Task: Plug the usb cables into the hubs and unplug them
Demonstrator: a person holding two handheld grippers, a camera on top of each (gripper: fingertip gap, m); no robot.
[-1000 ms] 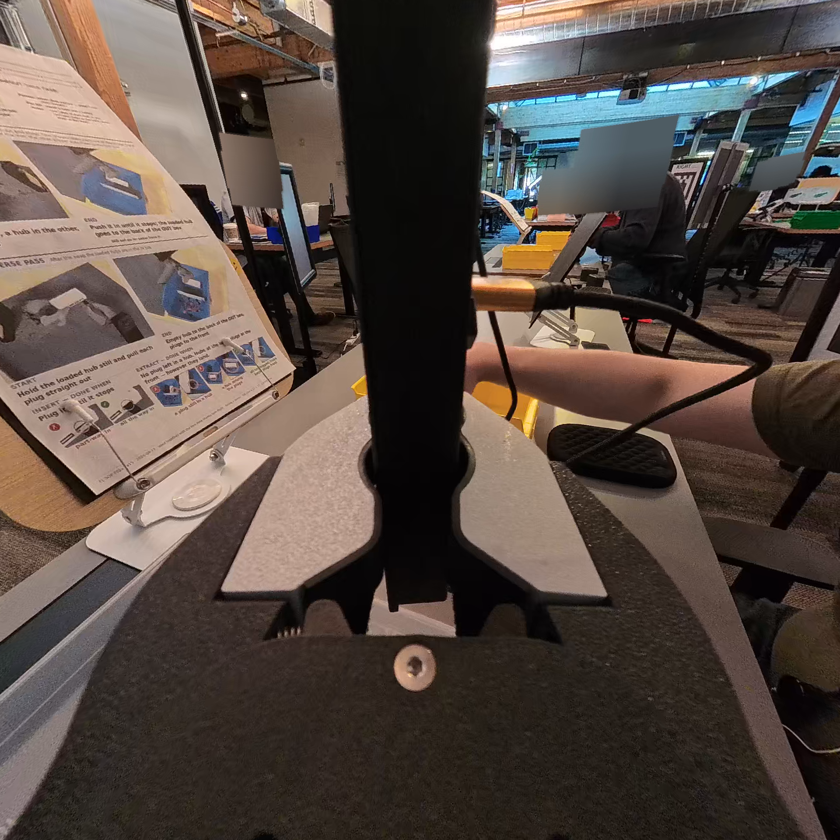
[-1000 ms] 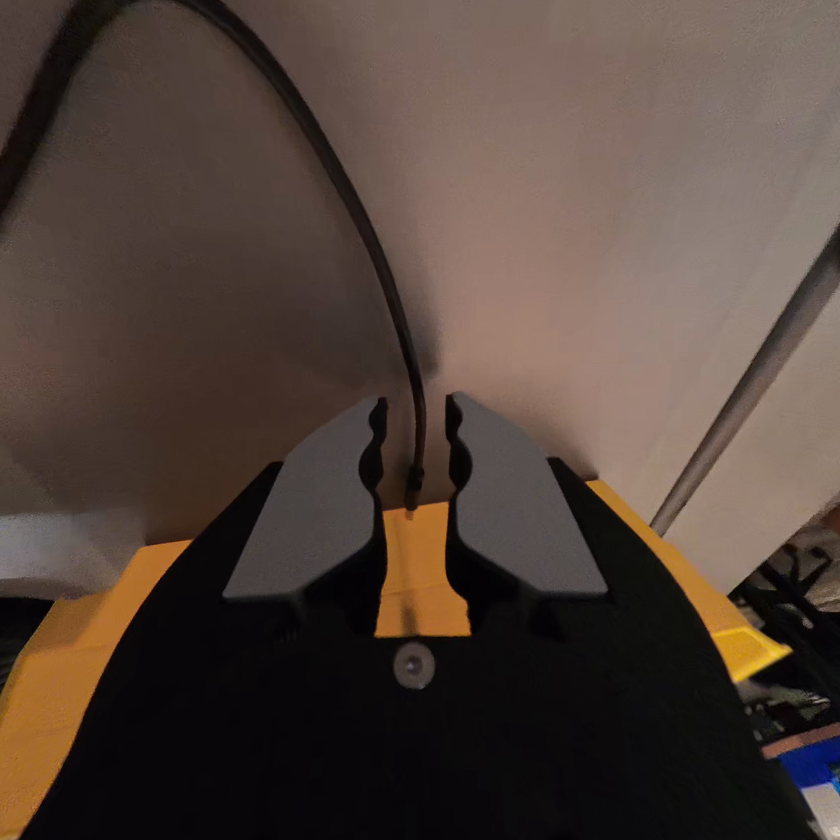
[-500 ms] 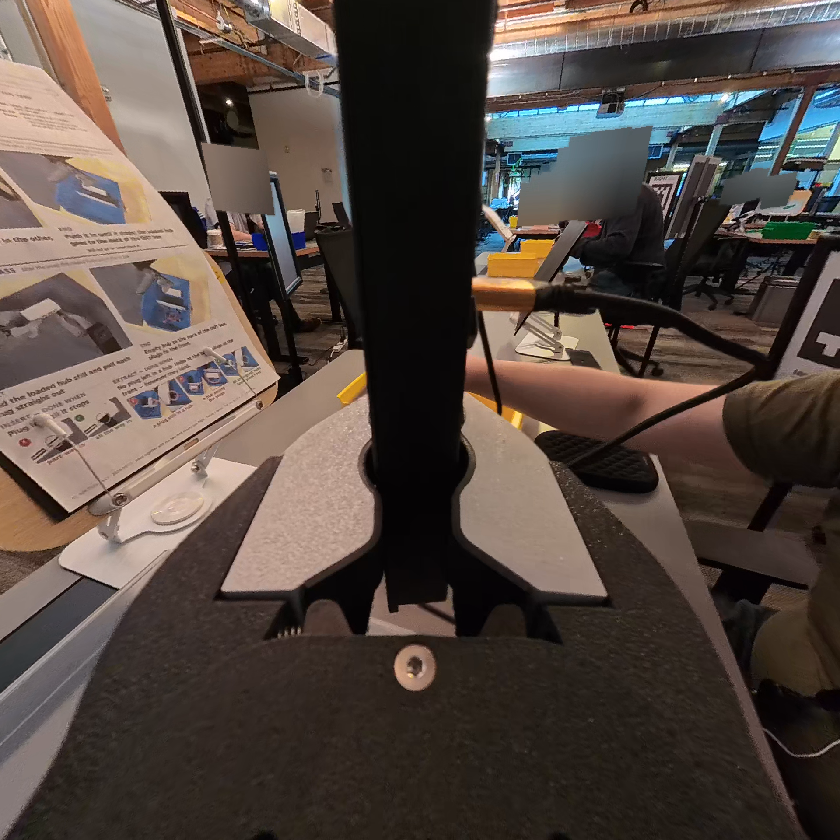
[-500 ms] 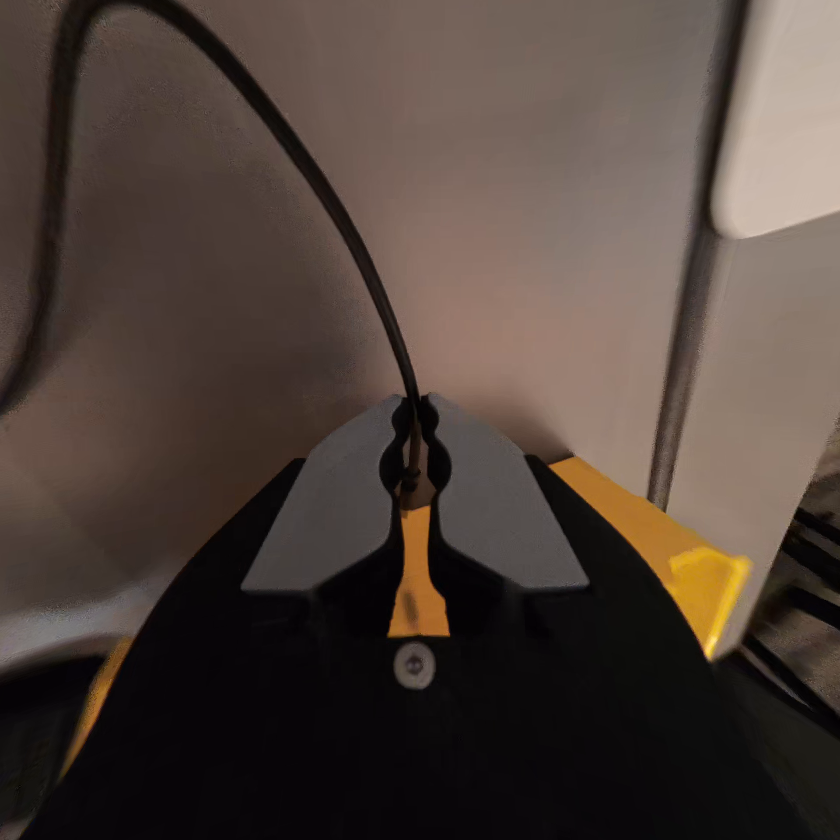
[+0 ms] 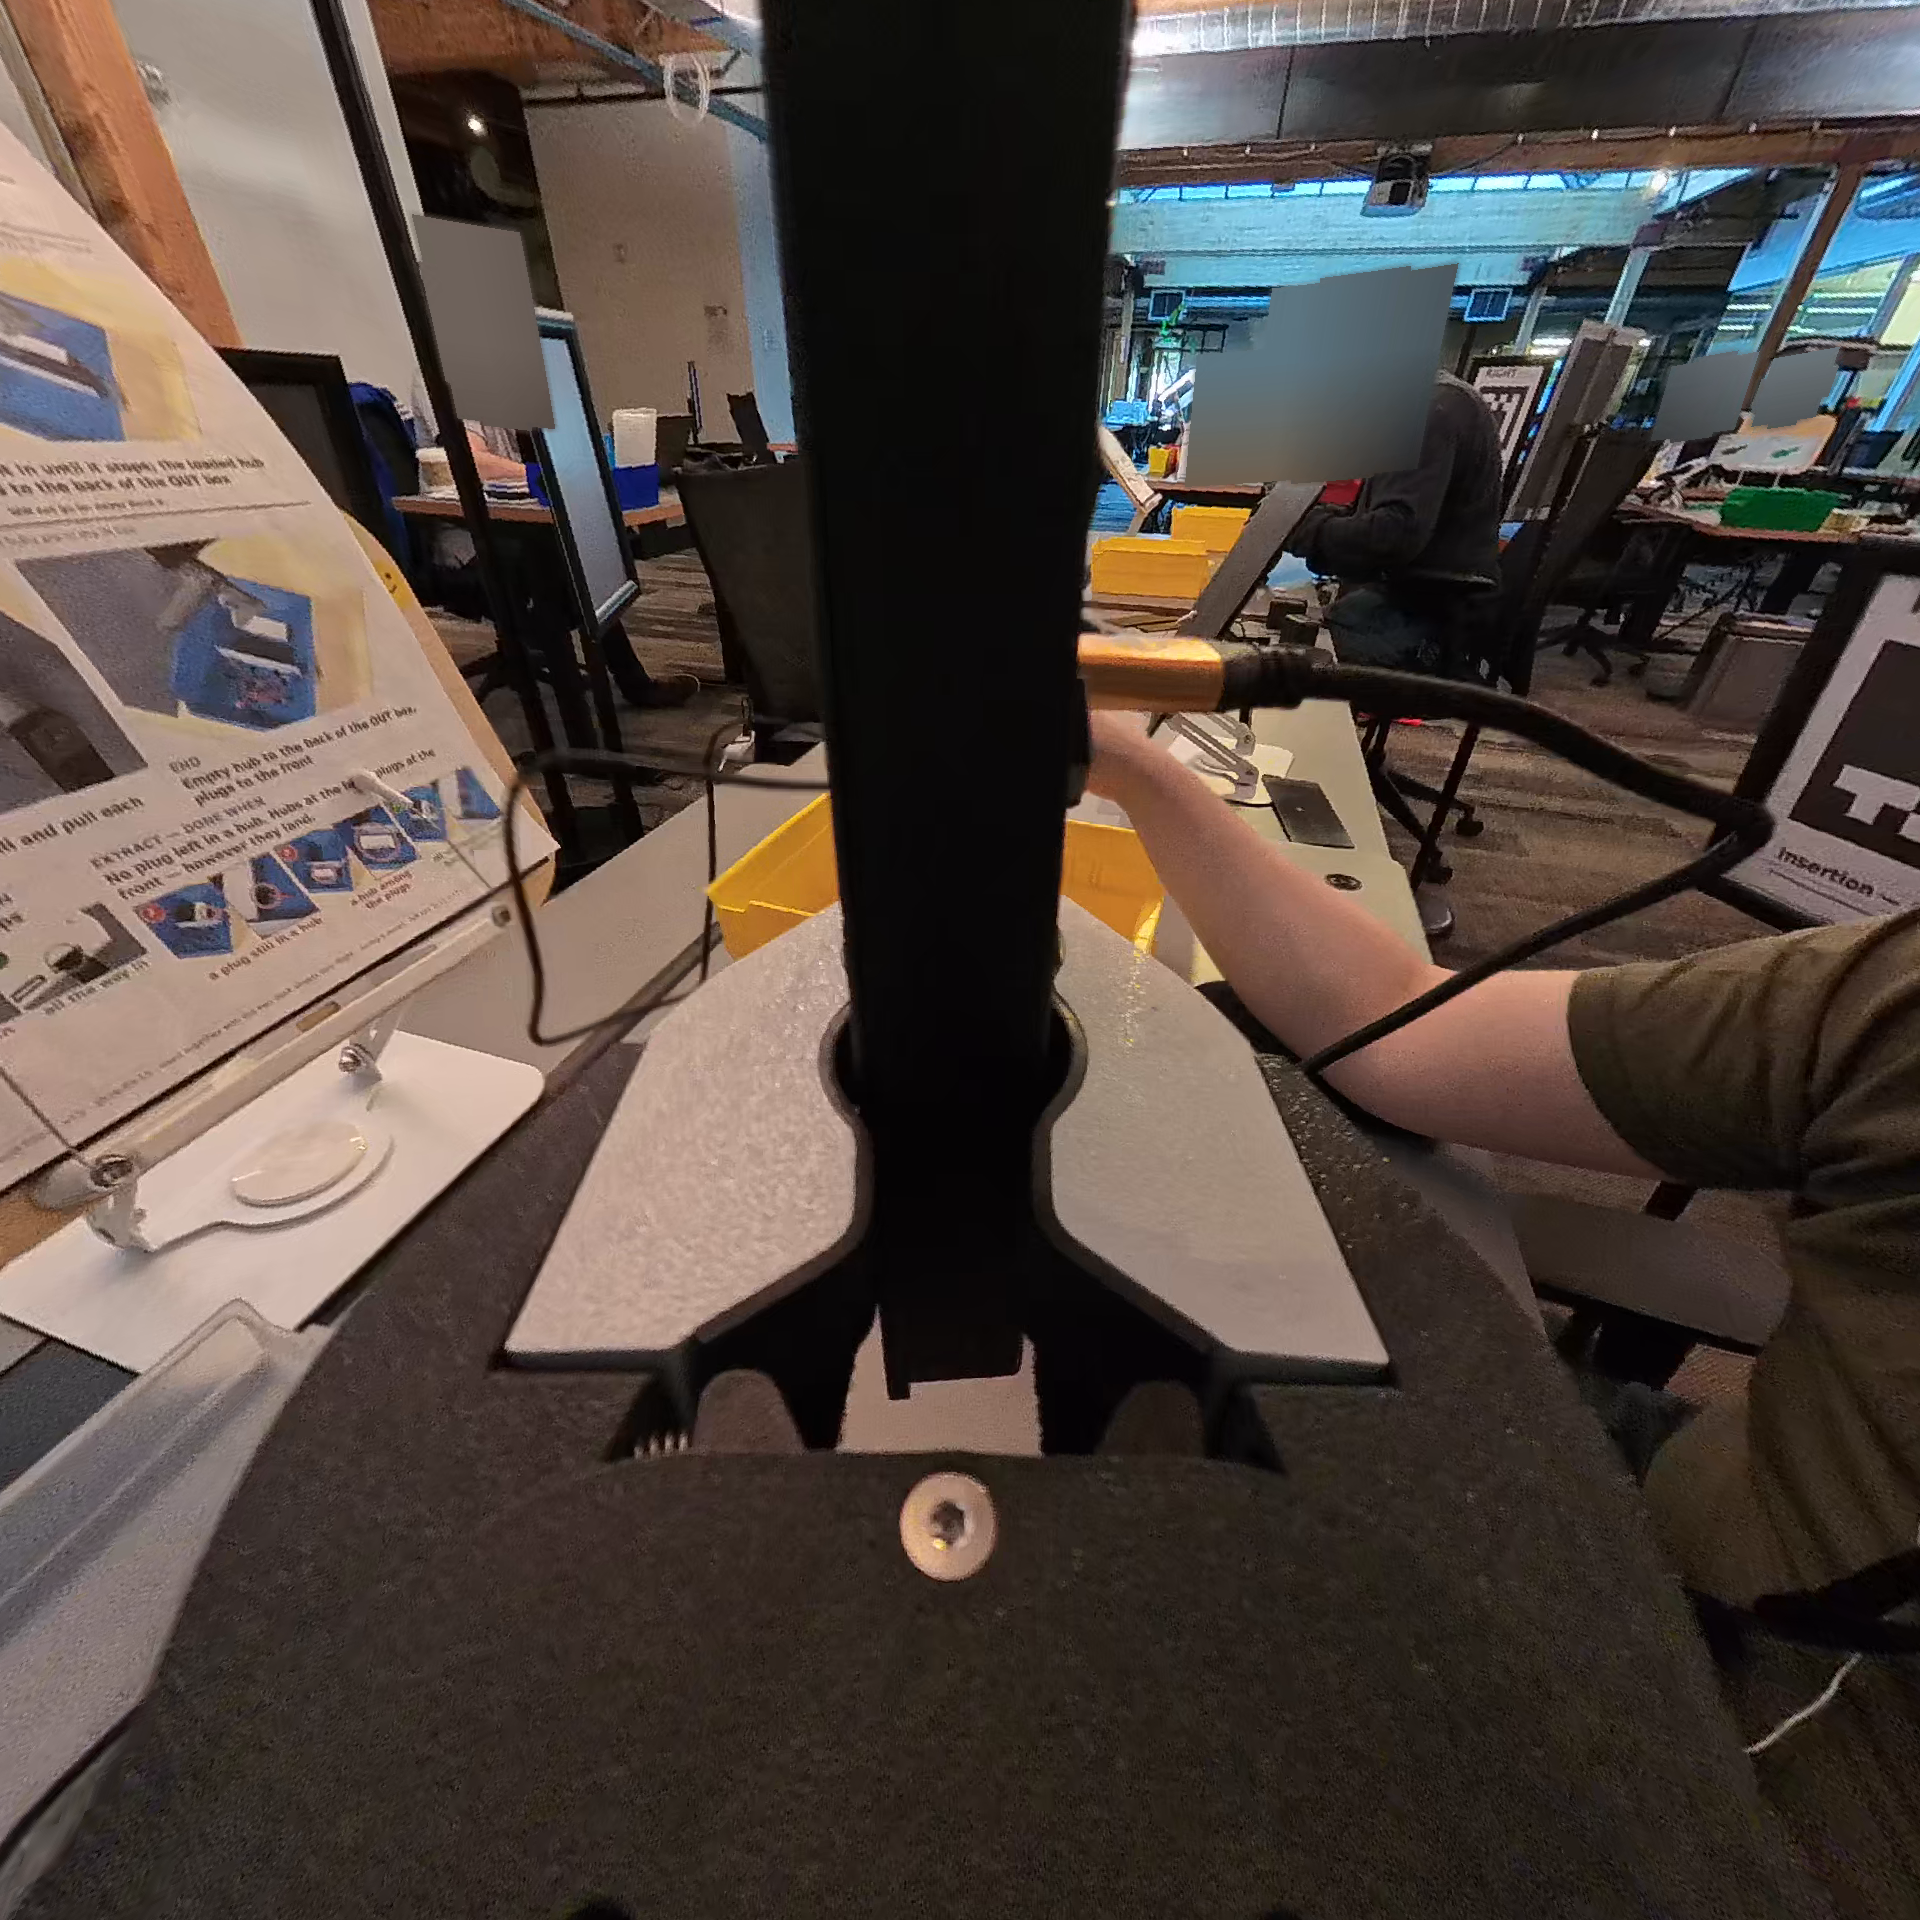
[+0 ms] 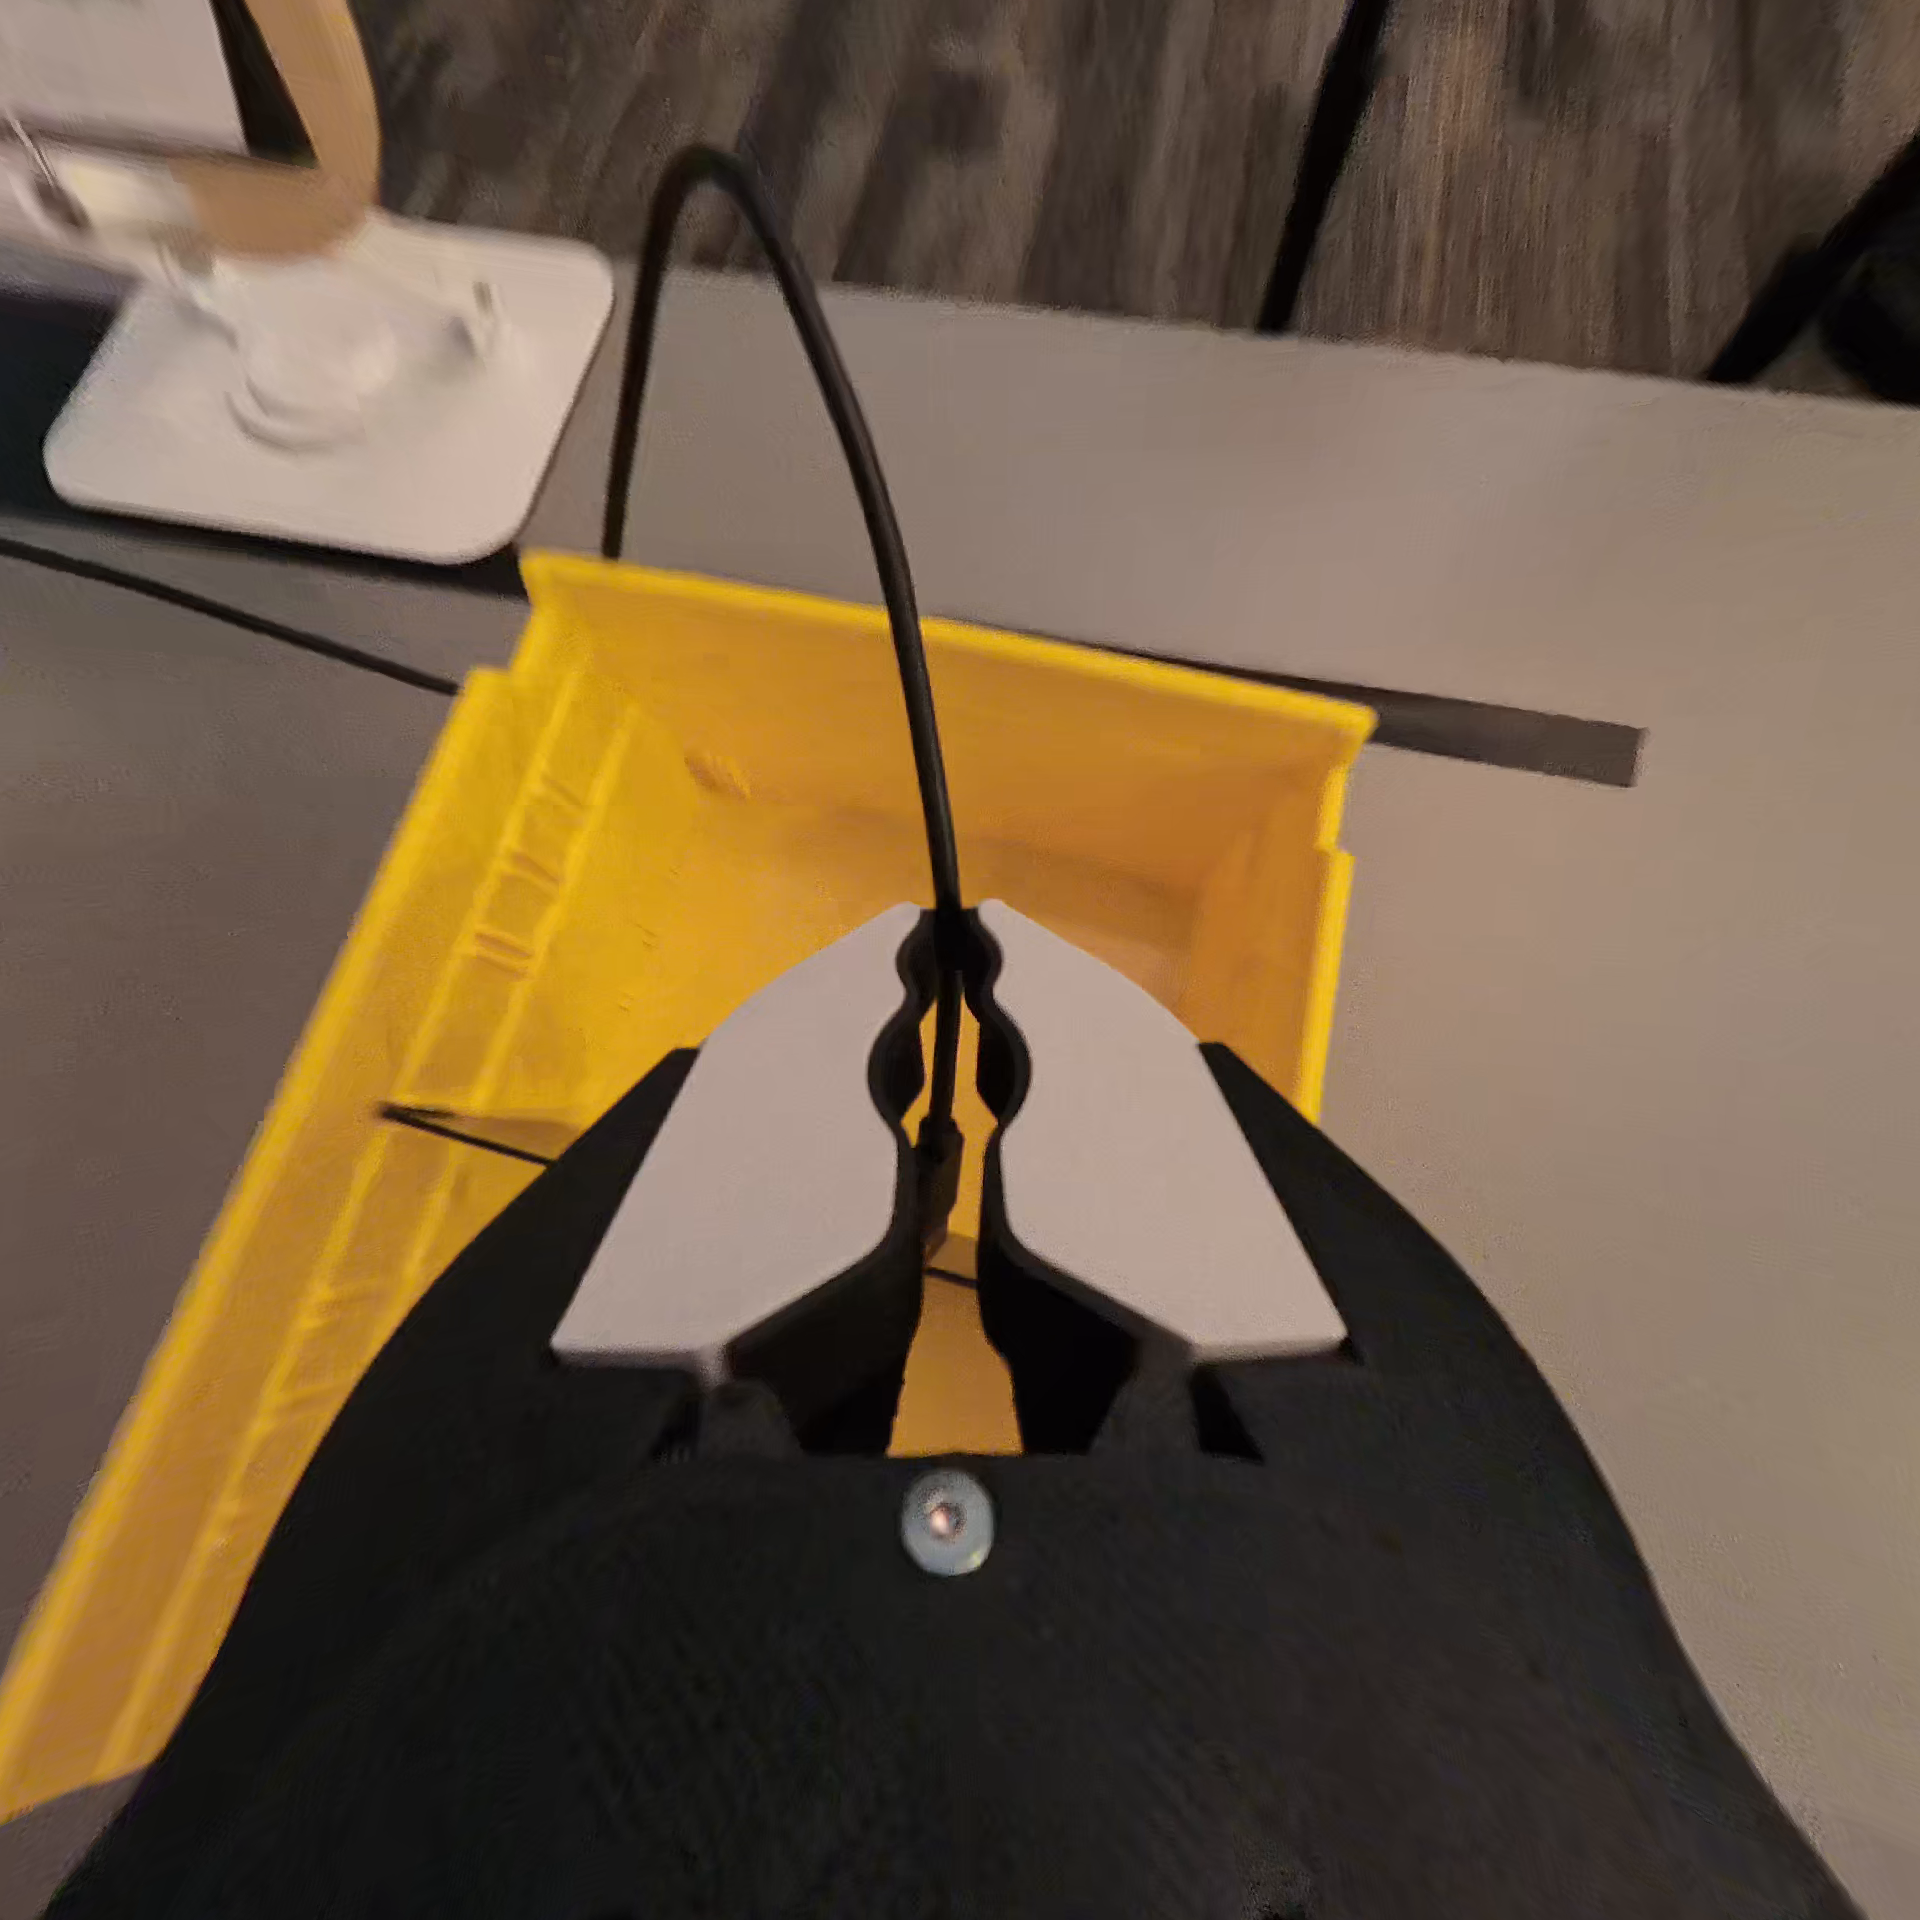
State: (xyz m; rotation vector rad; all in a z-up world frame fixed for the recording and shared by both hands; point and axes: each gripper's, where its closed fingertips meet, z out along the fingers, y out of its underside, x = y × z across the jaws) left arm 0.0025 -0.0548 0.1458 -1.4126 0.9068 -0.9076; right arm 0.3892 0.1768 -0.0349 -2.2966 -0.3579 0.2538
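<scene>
Left wrist view: my left gripper (image 5: 948,1049) was clenched on a long, flat black hub (image 5: 940,520) that stood upright between its textured grey fingers (image 5: 717,1143) and ran out of the top of the frame. A gold-collared plug (image 5: 1148,673) sat in the hub's right side, its thick black cable (image 5: 1558,743) looping away to the right and back past a person's bare forearm (image 5: 1299,935), which reached across behind the hub. A yellow plastic bin (image 5: 774,883) showed behind the fingers on the grey tabletop (image 5: 623,925). To the left, an illustrated instruction sheet (image 5: 208,727) leaned on a white stand (image 5: 291,1184), with a thin black cable (image 5: 525,894) arching in front of it.

Right wrist view: my right gripper (image 6: 948,920) was closed on that thin black USB cable (image 6: 831,343), pinched just above its small plug (image 6: 940,1169), which hung between the pale grey fingers (image 6: 1132,1164). The cable rose in a tall arch and came down behind the far wall of the open yellow bin (image 6: 1039,717). The gripper hovered over the bin's interior. The picture was soft, and I could not tell whether the plug touched the bin floor. The white stand base (image 6: 312,416) stood at the tabletop's far left.
</scene>
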